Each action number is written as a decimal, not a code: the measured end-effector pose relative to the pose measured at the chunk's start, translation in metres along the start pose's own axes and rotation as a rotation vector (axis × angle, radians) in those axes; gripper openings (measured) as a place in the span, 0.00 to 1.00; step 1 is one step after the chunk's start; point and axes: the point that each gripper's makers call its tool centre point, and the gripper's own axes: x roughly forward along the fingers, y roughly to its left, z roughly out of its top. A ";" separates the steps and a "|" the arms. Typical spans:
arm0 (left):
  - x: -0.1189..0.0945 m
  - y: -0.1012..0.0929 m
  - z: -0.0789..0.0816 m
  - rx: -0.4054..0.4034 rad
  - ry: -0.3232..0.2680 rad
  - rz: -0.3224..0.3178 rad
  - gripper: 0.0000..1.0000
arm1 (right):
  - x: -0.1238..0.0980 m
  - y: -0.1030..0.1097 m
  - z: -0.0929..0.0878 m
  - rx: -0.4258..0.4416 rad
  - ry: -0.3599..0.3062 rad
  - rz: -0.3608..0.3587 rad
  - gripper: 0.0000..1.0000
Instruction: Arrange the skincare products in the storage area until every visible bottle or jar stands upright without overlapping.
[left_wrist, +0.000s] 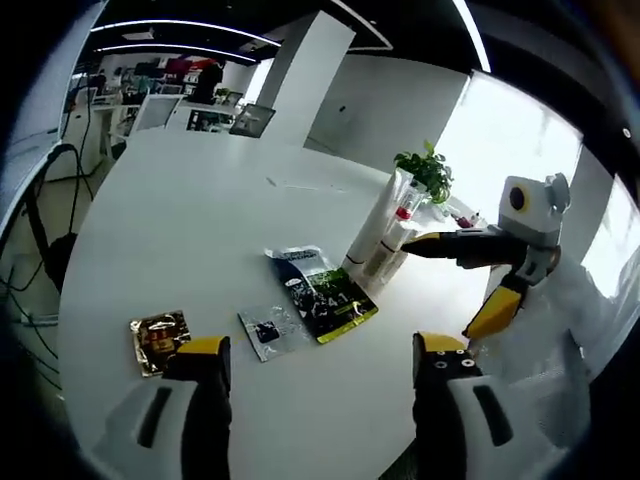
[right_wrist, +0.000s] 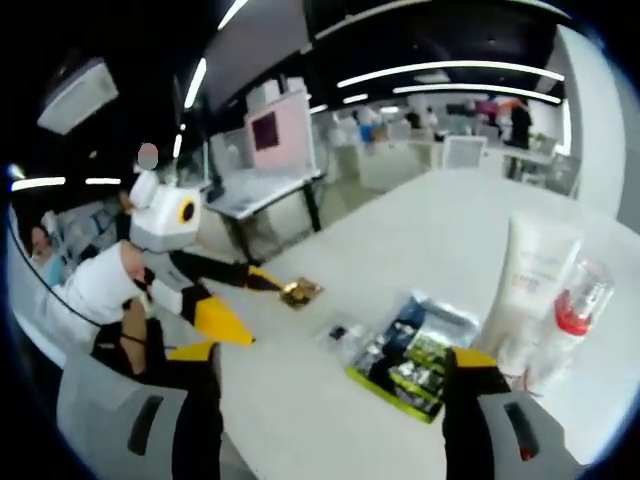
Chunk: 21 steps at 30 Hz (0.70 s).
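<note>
The white worktop (left_wrist: 200, 200) carries everything, and its landmark is the tall white tube (right_wrist: 528, 272) standing upright toward one side. Just beside that tube, on the side nearer the right claw (right_wrist: 335, 400), stands a clear bottle with a red collar (right_wrist: 573, 312), also upright; from the left gripper view the same tube (left_wrist: 375, 228) and bottle (left_wrist: 403, 212) read as a tight cluster, with what may be one more slim white container among them, though I cannot tell for sure. In front of the tube lies a dark sachet with green print (left_wrist: 322, 290), flat, and further from the tube a small clear packet (left_wrist: 270, 332), then a brown-gold sachet (left_wrist: 158, 340) well apart from the rest. A small green plant (left_wrist: 428, 170) sits behind the tube. The right claw's jaws stand apart and hold nothing, close to the tube and bottle; the left claw (left_wrist: 320, 365) is likewise apart and empty, hovering near the flat sachets. I judge the step in hand to be an approach to the standing cluster, with the upright items perhaps crowded. The next move likely calls for closing gently on one container low enough not to topple its neighbour, then setting it clear
</note>
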 end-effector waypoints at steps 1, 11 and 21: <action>-0.001 -0.001 0.000 0.004 0.001 -0.001 0.72 | -0.002 0.000 -0.001 -0.003 0.002 -0.003 0.93; -0.015 -0.008 0.005 0.050 -0.006 -0.002 0.81 | -0.032 -0.011 -0.004 -0.045 -0.004 -0.078 0.99; -0.025 -0.015 0.008 0.078 -0.020 0.002 0.87 | -0.058 -0.032 -0.011 -0.027 -0.013 -0.163 0.99</action>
